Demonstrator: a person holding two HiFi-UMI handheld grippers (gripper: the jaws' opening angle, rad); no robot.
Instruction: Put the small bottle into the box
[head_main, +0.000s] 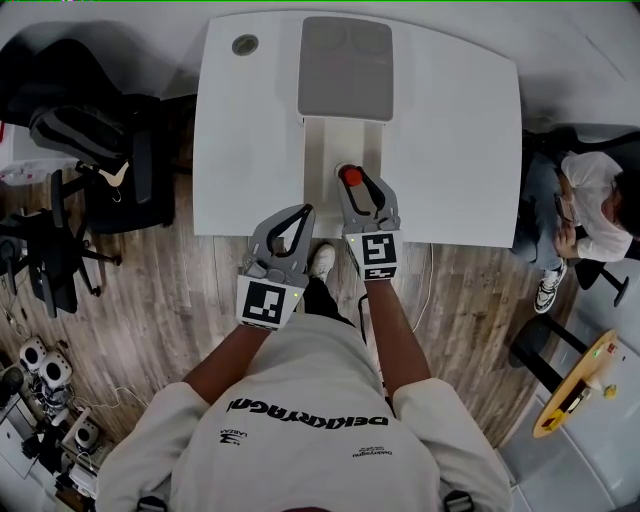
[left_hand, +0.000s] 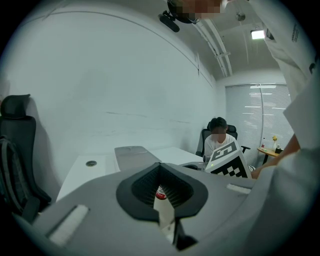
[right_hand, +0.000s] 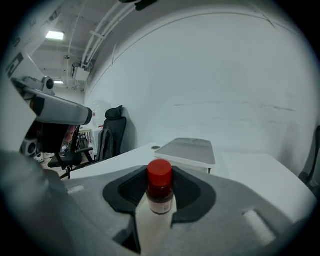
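Observation:
A small white bottle (head_main: 350, 177) with a red cap stands upright between the jaws of my right gripper (head_main: 358, 186), which is shut on its body over the near part of the white table (head_main: 450, 140). The right gripper view shows the bottle (right_hand: 160, 192) close up, in front of a white box (right_hand: 190, 150) with a grey lid. That box (head_main: 345, 65) lies further back on the table. My left gripper (head_main: 300, 215) hangs at the table's front edge, jaws a narrow gap apart and empty. Through that gap the bottle (left_hand: 161, 193) shows in the left gripper view.
A round cable hole (head_main: 245, 44) sits at the table's far left. Black office chairs (head_main: 90, 150) stand left of the table. A seated person (head_main: 585, 200) is at its right end. A round wooden side table (head_main: 580, 385) stands at the lower right.

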